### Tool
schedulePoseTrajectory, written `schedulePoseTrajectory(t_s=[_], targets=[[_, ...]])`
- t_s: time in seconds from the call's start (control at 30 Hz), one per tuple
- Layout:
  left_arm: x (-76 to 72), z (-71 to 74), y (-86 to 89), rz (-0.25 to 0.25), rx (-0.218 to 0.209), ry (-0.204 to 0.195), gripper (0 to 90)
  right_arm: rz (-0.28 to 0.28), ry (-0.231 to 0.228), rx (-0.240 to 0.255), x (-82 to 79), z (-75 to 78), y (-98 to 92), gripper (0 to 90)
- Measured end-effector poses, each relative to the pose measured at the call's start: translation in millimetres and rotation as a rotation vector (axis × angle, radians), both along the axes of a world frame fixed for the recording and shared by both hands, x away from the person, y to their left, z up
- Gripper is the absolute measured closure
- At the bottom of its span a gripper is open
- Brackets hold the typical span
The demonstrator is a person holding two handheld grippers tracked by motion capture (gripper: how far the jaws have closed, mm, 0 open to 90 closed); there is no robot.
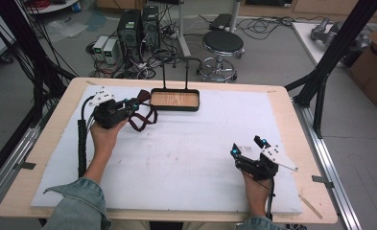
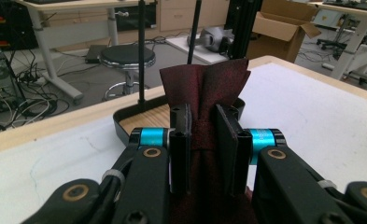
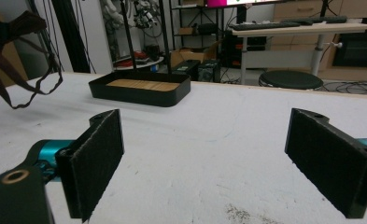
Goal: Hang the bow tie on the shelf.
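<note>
Round black stool, computer towers, cardboard box, floor cables

Wooden table; white mat on it; black tray on mat.

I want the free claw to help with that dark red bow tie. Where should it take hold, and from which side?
Probably the strap loop hanging below the bow tie, approached from the right claw's side. The left claw already pinches the knot, and the loop dangles clear of the tray.
</note>
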State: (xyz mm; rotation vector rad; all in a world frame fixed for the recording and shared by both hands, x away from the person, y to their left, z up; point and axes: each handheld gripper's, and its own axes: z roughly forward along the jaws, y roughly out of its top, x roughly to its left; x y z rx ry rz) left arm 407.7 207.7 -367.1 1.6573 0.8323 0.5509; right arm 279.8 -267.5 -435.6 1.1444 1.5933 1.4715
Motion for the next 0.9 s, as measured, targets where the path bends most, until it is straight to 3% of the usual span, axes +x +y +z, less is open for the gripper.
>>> schedulePoseTrajectory(t_s=[0.4,0.9], targets=[[25.8,29.6,-6.1,0.0,-0.008,-0.017,75.7,0.005,-0.001,0.002,0.4,-0.2,-0.3,10.8],[41.6,55.2,-8.0,0.013,-0.019,-0.043,75.7,0.009,0.0,0.004,0.5,-0.3,-0.2,10.8]])
